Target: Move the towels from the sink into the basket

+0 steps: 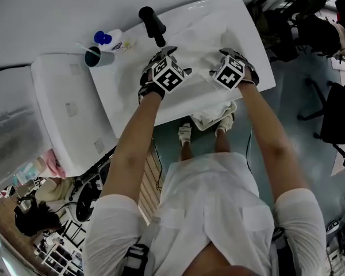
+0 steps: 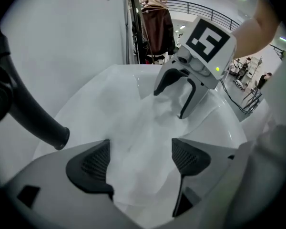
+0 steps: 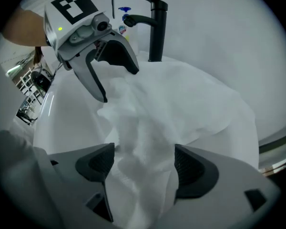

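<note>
The towels are white, soft cloth with a nubbly terry surface, lying crumpled in a loose heap inside the white rectangular sink. The heap spreads from the middle of the basin toward its right edge and its back rim. The folds run into each other, so I cannot tell how many towels make it up.

My left gripper points steeply down into the sink near the middle of the basin. Its jaws stand wide apart, with towel cloth lying in the gap and neither pad pressing on it. My right gripper points down just beside it, nearer the sink's right edge. Its jaws are also wide apart, and a rumpled ridge of towel rises between the pads without being clamped. The two grippers are close together over the same heap.

One black metal faucet stands at the sink's back rim. At the back left corner stand one white plastic bottle with a blue cap and one dark round cup.

One white basket sits on the floor below the sink's front edge, by my feet, partly hidden by the sink. White cloth shows inside it.
</note>
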